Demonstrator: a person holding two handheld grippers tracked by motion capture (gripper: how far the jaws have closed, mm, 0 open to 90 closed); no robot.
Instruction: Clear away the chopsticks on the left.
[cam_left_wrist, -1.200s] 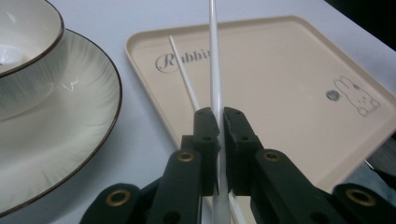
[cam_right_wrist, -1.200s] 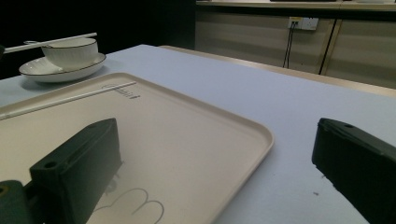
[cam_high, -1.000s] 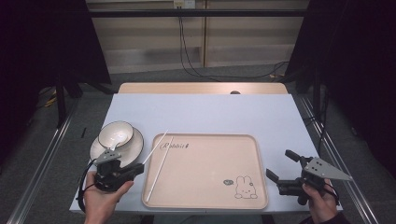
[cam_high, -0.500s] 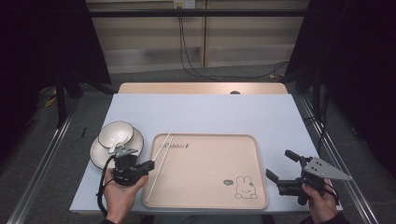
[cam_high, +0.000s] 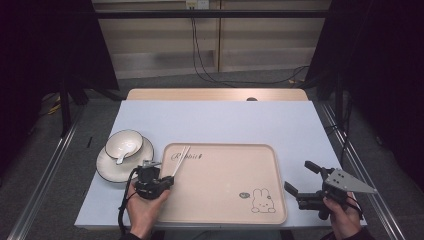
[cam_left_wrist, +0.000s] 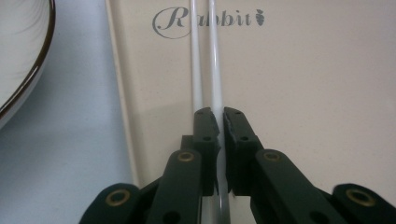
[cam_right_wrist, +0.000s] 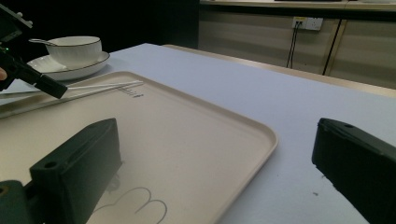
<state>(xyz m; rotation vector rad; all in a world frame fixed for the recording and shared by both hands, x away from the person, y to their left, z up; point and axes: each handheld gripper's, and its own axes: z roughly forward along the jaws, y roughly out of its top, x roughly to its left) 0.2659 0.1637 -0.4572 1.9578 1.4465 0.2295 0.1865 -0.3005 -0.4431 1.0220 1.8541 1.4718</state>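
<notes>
1. The left claw (cam_high: 161, 179) is clenched on a pair of white chopsticks (cam_high: 180, 159) at the left edge of the beige tray (cam_high: 225, 210). In the left gripper view the jaws pinch the sticks' near ends, while their tips reach onto the tray beside its "Rabbit" lettering (cam_left_wrist: 205, 19).
2. The right claw (cam_high: 300, 180) hangs released, jaws wide apart, just off the tray's right edge, holding nothing.
3. A bowl (cam_high: 124, 144) with a spoon (cam_high: 121, 156) in it sits on a saucer (cam_high: 107, 167), left of the tray on the worktop (cam_high: 225, 120).
4. Judged from this, the chopsticks are gripped and partly on the tray; whether they rest there or are lifted cannot be told. The bowl set is yet to be handled.
</notes>
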